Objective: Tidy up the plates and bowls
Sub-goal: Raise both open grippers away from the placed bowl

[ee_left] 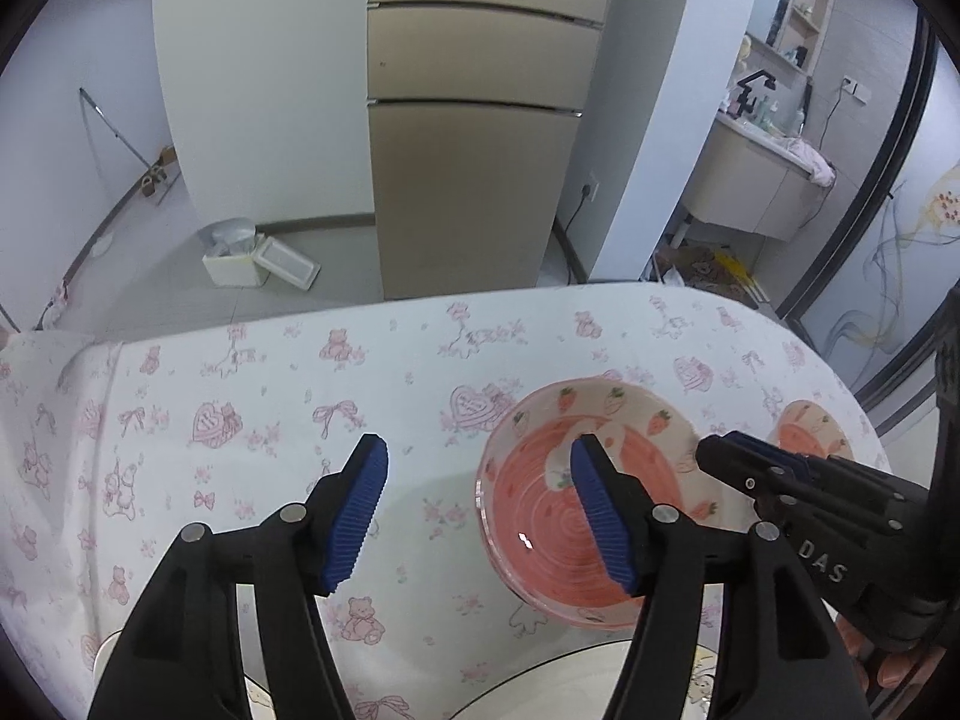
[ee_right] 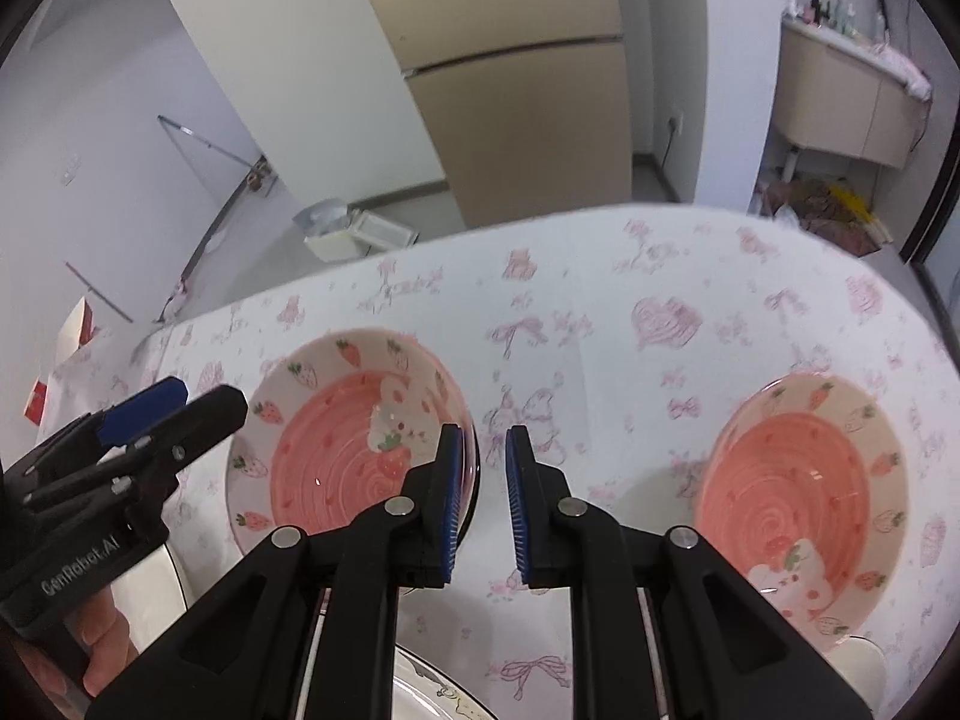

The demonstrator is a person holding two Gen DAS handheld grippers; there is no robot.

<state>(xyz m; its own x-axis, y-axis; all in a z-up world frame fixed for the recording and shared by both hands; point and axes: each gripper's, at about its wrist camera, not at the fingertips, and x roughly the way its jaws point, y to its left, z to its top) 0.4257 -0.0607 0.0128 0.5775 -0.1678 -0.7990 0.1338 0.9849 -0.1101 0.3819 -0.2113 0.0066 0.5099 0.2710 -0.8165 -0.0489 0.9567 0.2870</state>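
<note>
Bowls are what we have on the table: two pink glazed ceramic bowls with strawberry rims, both sitting upright on the white tablecloth [ee_left: 270, 372] printed with pink bears and bows. Nearest to us, at the bottom edge of both views, lies the white rim of a plate [ee_left: 540, 675], only partly visible. Just beyond it, our left gripper [ee_left: 480, 516] stands with its blue-ribbed jaws wide apart and nothing pressed between them; one finger hangs over the left pink bowl [ee_left: 543, 531] and the other over bare cloth. Our right gripper [ee_right: 483, 504] has its jaws narrow, a slim gap between the pads and nothing in it (its left finger overlaps that same bowl's rim in the right wrist view, but we cannot tell whether it touches). The second pink bowl [ee_right: 807, 507] rests well apart, toward the right of the table. Past the table edge we see a white foam box [ee_left: 237, 267] on the floor and a tall beige refrigerator [ee_left: 474, 138].
</note>
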